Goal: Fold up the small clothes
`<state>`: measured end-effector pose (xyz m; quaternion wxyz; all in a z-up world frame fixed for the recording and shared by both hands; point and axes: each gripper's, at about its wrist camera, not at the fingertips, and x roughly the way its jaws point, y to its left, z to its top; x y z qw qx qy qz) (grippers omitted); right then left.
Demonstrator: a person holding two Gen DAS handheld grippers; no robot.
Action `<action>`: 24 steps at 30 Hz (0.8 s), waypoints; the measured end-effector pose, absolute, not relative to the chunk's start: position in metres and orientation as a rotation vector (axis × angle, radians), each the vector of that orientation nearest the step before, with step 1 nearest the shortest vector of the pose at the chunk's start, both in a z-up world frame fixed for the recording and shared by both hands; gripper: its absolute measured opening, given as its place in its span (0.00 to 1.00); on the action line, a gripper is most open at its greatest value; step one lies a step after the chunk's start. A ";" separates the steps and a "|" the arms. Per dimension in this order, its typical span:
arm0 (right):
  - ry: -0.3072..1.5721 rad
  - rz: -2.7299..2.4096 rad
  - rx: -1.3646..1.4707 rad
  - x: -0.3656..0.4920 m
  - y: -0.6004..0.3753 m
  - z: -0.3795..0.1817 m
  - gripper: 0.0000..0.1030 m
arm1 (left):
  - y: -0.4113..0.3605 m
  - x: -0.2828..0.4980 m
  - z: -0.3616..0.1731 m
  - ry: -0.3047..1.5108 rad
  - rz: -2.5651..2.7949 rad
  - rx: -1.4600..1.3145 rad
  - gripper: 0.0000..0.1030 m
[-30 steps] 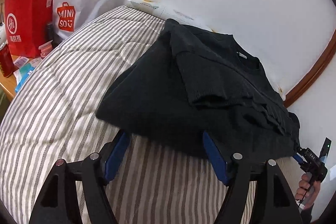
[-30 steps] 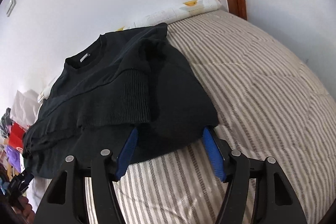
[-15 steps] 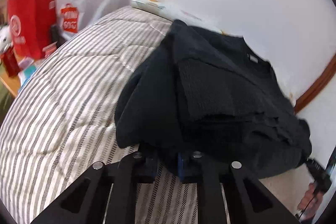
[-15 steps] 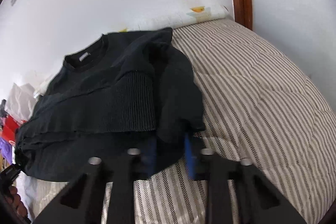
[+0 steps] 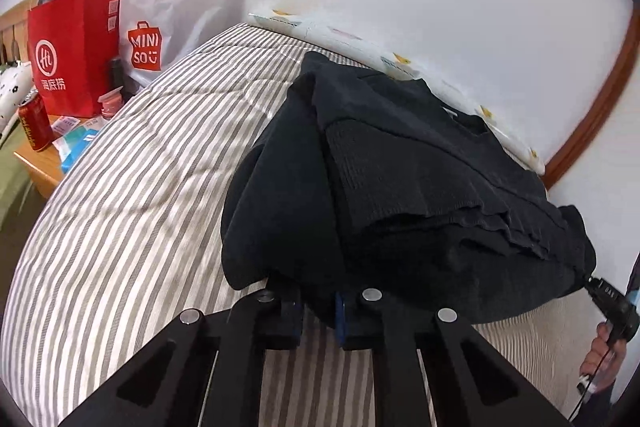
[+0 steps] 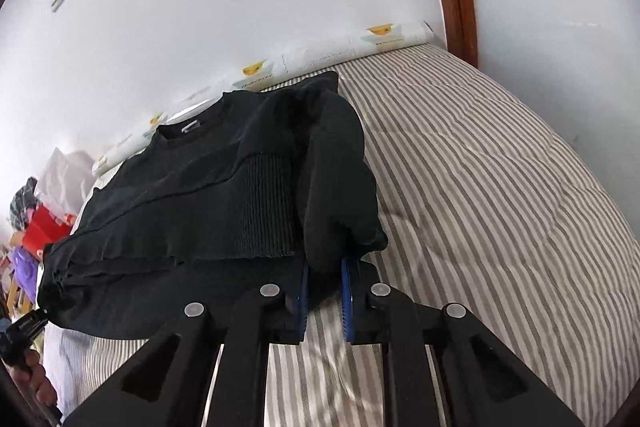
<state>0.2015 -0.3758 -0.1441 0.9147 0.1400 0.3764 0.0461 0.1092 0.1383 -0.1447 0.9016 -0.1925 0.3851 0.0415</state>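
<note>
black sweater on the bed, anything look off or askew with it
Nothing damaged. The black sweater lies bunched rather than flat on the striped bed: its bottom hem is lifted, pinched at both corners by the left gripper and right gripper.

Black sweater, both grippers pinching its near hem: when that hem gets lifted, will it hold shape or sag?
Probably sag: the sweater is soft knit and already bunches around the left gripper and right gripper. The sleeves folded on top may slide off. It looks thick, so likely fairly heavy for cloth.
</note>
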 end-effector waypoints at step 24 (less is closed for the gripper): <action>0.684 -0.009 0.151 0.101 -0.381 -0.111 0.34 | 0.122 0.020 -0.132 0.786 0.018 -0.334 0.19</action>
